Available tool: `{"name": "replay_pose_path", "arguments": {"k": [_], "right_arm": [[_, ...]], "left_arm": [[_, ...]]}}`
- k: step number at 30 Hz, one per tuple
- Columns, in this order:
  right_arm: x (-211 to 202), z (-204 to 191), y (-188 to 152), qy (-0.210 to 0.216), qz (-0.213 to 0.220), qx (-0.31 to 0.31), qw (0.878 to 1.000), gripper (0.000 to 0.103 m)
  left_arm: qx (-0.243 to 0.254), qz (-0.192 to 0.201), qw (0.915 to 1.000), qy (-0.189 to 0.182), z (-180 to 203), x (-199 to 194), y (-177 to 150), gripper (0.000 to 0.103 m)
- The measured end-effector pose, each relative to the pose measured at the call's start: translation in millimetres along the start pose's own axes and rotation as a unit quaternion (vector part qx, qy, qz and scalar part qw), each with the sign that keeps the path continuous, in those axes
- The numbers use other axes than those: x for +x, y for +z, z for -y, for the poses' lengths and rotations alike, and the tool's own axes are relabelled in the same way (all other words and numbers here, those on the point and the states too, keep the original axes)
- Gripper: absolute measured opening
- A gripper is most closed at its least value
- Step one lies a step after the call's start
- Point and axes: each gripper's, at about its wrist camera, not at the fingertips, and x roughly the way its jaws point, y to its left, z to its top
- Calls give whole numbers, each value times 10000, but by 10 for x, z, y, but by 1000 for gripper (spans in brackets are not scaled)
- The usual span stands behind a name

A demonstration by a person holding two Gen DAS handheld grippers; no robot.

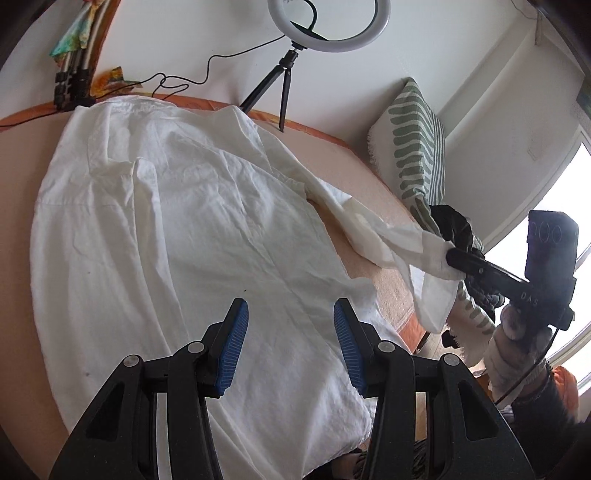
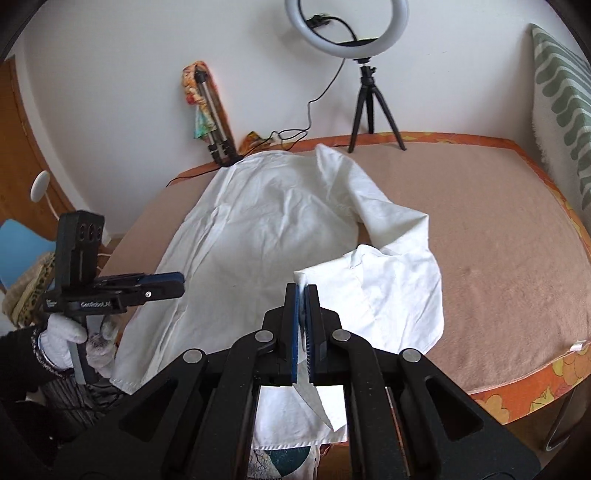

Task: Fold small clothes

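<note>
Clearly light, limp stuff: crumpled white woven cotton shirt spread back-up over the peach-brown padded table with orange floral edging, hem toward the near edge, collar end toward the wall by the white ring lamp on its black tripod. Right sleeve drawn out from the body and doubled back, its cuff end pinched flat between the blue ribbed pads of the right gripper, jaws closed tight on the cloth; in the left wrist view the same sleeve hanging off the table edge from that claw. Left gripper hovering over the lower body of the shirt, jaws wide, nothing held. Cloth probably thin enough to sag and crease wherever unsupported, no stiffness beyond seams, cuff and placket; not slippery against the napped table cover, so likely to drag rather than slide. Best holds judged to be doubled edges: cuff, shoulder seam, hem corner. Risk: sleeve twisting or bunching when carried across the back. Green-and-cream striped cushion standing at the far right, clear of the work.
</note>
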Motion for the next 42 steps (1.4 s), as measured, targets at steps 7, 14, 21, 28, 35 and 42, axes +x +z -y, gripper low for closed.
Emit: {"name": "replay_pose_path", "arguments": {"k": [7,14,21,28,35,42], "right_arm": [[272,-625,-425,910,-810,-755,9897,4],[2,-385,-429,1198,-880,-516,9875,31],[-65,120,235,572,-357,38,9977,45],[792,797,1091,-2,-537,712,9960,45],[1717,1215,1519,-398,-819,1111,9896,45],[2284,1331,1638,-592,-1279,1197,9828,12]], "left_arm": [[16,-245,9996,-129,66,144,-139,47],[302,-552,9977,-247,264,290,-251,50],[604,-876,9943,-92,459,469,-408,51],[799,-891,9920,-394,535,517,-550,35],[729,-965,9908,-610,478,601,-609,5],[668,-917,9906,-766,501,576,-588,3]]}}
